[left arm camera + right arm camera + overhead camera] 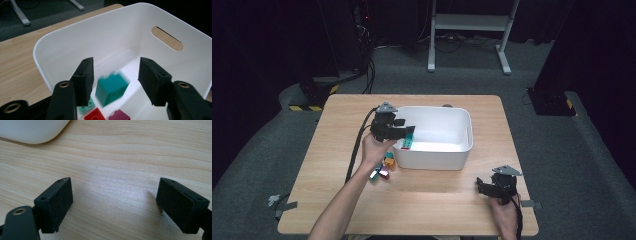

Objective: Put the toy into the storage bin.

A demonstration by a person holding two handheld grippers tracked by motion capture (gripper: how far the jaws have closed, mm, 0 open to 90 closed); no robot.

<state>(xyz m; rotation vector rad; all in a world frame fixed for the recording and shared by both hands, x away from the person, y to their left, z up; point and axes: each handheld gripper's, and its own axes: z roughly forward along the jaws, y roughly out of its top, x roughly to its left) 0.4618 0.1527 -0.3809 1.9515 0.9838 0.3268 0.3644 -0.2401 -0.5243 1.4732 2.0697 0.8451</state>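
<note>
The left gripper (pixel 115 80) has its jaws apart, with a blurred teal block (pixel 111 88) loose between them, low in the frame over the white bin (pixel 82 37). Red (pixel 95 115), magenta (pixel 120 115) and mint (pixel 86 106) blocks lie below it. At lower right of the high view, the right gripper (pixel 484 186) rests with jaws wide apart above bare counter (pixel 120 157).

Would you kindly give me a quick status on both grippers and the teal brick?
Left gripper open over the white bin, teal brick blurred between its pads, not gripped. Right gripper open, nothing between its pads, over bare table. Nothing in the way.
</note>
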